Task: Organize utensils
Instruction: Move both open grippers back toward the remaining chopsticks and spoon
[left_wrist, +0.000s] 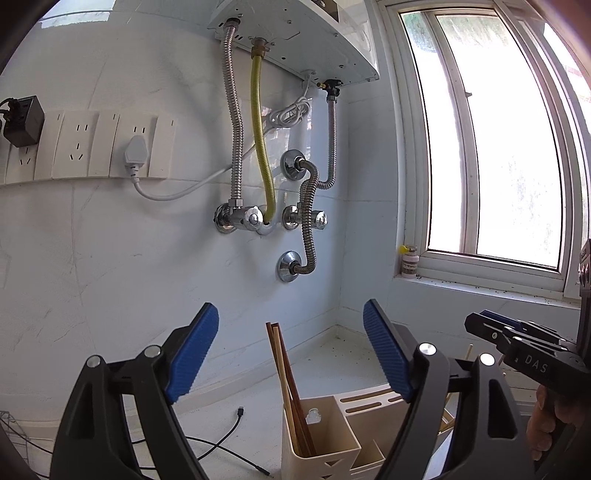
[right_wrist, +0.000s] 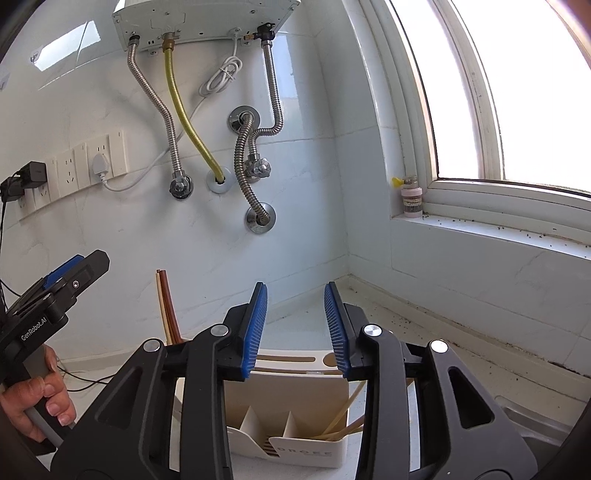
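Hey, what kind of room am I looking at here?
Most likely a home kitchen or utility corner. A wall-mounted water heater with hoses hangs over a white counter, a utensil holder with chopsticks stands on the counter, and a window sits to the right.

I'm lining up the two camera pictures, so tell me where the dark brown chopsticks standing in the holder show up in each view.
Left wrist view: the brown chopsticks stand low at centre, between the open left gripper pads, in the holder.
Right wrist view: the brown chopsticks are lower left, left of the right gripper.
Shared landmark: the yellow hose on the wall above.
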